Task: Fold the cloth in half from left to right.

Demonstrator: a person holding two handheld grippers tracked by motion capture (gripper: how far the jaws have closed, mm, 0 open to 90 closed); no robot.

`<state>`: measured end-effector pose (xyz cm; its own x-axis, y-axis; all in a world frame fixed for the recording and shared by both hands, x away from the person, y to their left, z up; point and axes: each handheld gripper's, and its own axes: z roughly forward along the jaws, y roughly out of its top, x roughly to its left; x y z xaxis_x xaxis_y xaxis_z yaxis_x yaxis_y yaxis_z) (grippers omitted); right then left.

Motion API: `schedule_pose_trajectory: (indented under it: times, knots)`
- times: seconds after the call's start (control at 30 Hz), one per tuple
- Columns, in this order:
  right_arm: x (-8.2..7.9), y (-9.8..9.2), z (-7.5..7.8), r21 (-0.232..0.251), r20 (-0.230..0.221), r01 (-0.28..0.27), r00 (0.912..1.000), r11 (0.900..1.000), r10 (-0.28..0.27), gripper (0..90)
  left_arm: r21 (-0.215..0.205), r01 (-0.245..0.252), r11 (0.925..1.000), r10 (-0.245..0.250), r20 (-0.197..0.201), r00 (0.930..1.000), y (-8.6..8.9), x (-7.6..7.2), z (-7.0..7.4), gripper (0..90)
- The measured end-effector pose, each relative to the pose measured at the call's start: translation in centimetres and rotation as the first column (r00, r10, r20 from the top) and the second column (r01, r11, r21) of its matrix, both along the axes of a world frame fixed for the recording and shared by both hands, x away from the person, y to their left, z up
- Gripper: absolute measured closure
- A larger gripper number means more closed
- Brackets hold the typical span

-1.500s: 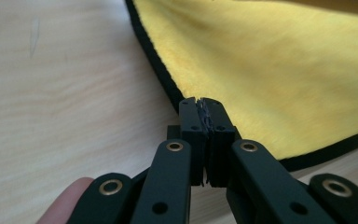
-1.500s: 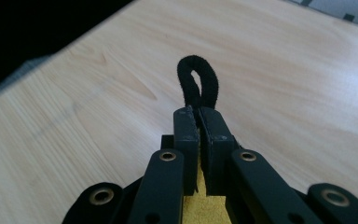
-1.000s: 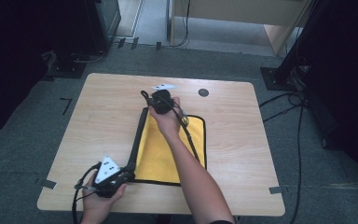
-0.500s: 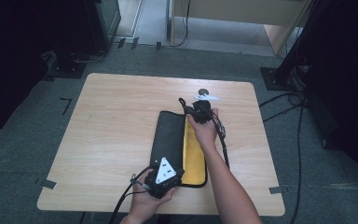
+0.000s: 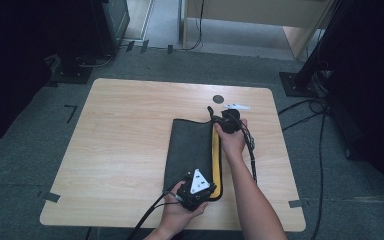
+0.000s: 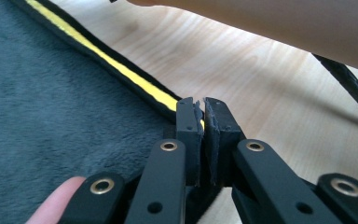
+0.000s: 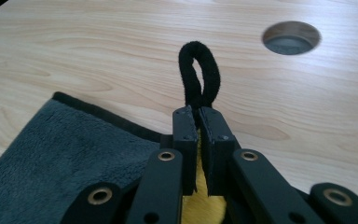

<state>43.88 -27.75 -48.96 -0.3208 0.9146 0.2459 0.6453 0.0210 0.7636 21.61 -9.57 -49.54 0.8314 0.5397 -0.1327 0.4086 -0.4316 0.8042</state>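
Note:
A towel (image 5: 190,150), grey on one side and yellow on the other, lies folded on the wooden table (image 5: 125,130). A narrow yellow strip (image 5: 216,155) shows along its right edge. My left gripper (image 5: 211,191) is shut on the near right corner, and the left gripper view has its jaws (image 6: 201,112) pinching the yellow-trimmed edge (image 6: 121,70). My right gripper (image 5: 216,122) is shut on the far right corner. In the right gripper view, the towel's black hanging loop (image 7: 198,74) sticks out past the right gripper (image 7: 198,119), with grey cloth (image 7: 65,149) on the left.
A round cable hole (image 5: 218,98) (image 7: 291,36) sits in the table just beyond the right gripper. The right forearm (image 5: 250,195) crosses the table's near right part, and black cables (image 5: 252,155) trail beside it. Dark stands and cables surround the table on the floor.
Both grippers have carried the towel's edge from left to right. The towel has folded over, so grey now covers most of the yellow. Both hands have also come lower.

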Motion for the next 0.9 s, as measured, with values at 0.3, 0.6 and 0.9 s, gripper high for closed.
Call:
schedule_pose_trajectory:
  times: [0.3, 0.6, 0.9]
  knots:
    - [-0.3, -1.2, -0.4, 0.007, 0.003, 0.026, 0.9997, 1.0, -0.026, 81.2, 0.004, -0.002, 1.0, 0.002, 0.009, 1.0, -0.3, -0.4, -0.2, 76.4]
    - [-0.9, -2.5, -0.2, -0.008, 0.005, 0.067, 0.9977, 0.998, -0.067, 60.2, -0.004, -0.048, 0.9989, 0.048, 0.03, 0.9984, 2.8, -0.1, 0.4, 68.1]
    - [-4.3, -2.5, 0.5, -0.021, 0.049, 0.045, 0.9978, 0.999, -0.044, 59.2, 0.003, -0.126, 0.992, 0.126, 0.075, 0.9893, 7.9, -0.3, 0.1, 68.6]
